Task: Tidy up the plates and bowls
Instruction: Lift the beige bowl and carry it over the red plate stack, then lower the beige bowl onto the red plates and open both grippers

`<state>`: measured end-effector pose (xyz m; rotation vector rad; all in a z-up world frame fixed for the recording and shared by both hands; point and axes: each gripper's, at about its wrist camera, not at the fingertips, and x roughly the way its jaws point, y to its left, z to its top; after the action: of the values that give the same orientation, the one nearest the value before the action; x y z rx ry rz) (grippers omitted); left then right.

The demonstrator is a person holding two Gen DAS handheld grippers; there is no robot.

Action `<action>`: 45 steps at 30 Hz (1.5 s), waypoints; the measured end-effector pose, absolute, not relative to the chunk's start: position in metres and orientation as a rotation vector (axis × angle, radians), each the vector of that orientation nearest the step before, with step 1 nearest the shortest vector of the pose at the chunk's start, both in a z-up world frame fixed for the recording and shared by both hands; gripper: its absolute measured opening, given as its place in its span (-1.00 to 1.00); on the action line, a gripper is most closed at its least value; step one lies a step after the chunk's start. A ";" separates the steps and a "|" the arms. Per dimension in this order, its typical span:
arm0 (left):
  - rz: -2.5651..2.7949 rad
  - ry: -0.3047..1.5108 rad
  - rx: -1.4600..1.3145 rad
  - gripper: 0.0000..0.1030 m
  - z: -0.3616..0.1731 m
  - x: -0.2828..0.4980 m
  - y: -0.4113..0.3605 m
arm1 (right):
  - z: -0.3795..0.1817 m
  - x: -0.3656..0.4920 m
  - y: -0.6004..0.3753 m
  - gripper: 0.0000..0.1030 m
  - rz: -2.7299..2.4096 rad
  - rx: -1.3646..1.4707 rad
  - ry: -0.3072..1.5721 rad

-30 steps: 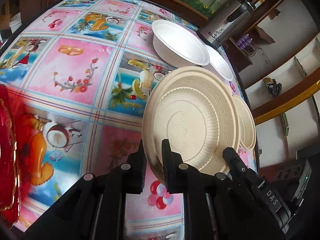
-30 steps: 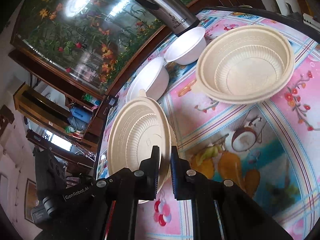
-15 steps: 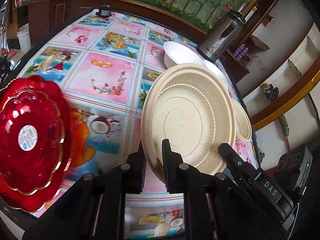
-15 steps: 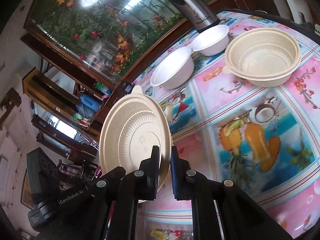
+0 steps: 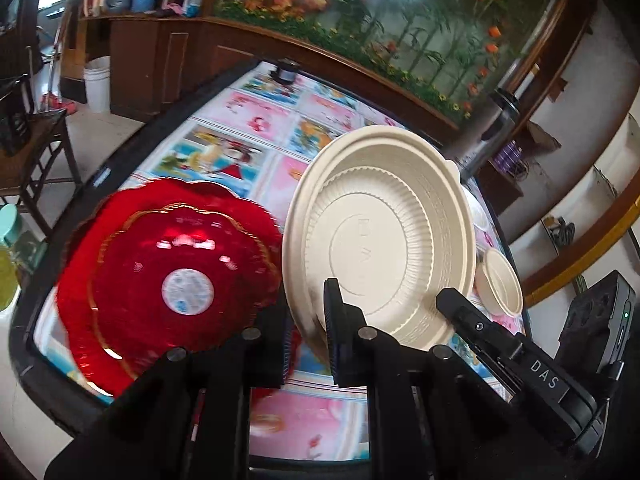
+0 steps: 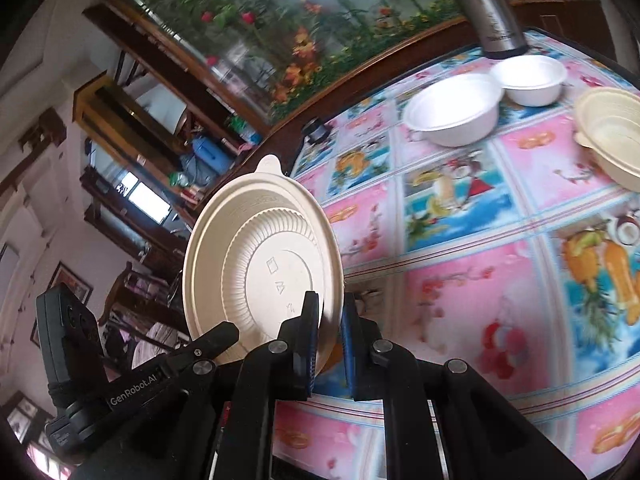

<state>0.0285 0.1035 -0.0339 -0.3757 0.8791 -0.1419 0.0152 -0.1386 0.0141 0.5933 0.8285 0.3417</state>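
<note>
While clamped on cream plates, left gripper (image 5: 306, 344) and right gripper (image 6: 330, 344), above floral table (image 6: 460, 240), beside red plate (image 5: 172, 276).

i can read "das" in white letters on the black side bracket (image 5: 542, 376), just right of my left gripper. "genrobot.ai" is printed in white on the black side bracket (image 6: 138, 384), just left of my right gripper. other markings are too blurred.

Bright, soft daylight fills both views. White glare spots sit on the red plate (image 5: 176, 280), and a glare patch shows on the glass panel (image 6: 280, 20). Motion blur smears the worktop (image 6: 480, 240) print. Fisheye bending curves every edge, and the corners go black.
</note>
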 end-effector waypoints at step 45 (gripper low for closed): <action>0.095 1.002 -0.364 -0.39 -0.089 0.018 0.194 | -0.031 0.023 -0.006 -0.66 0.472 0.406 1.020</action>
<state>0.0181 0.1945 -0.0888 -0.3642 1.0022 0.0955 0.0229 -0.0059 -0.0311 0.4061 1.0195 0.4720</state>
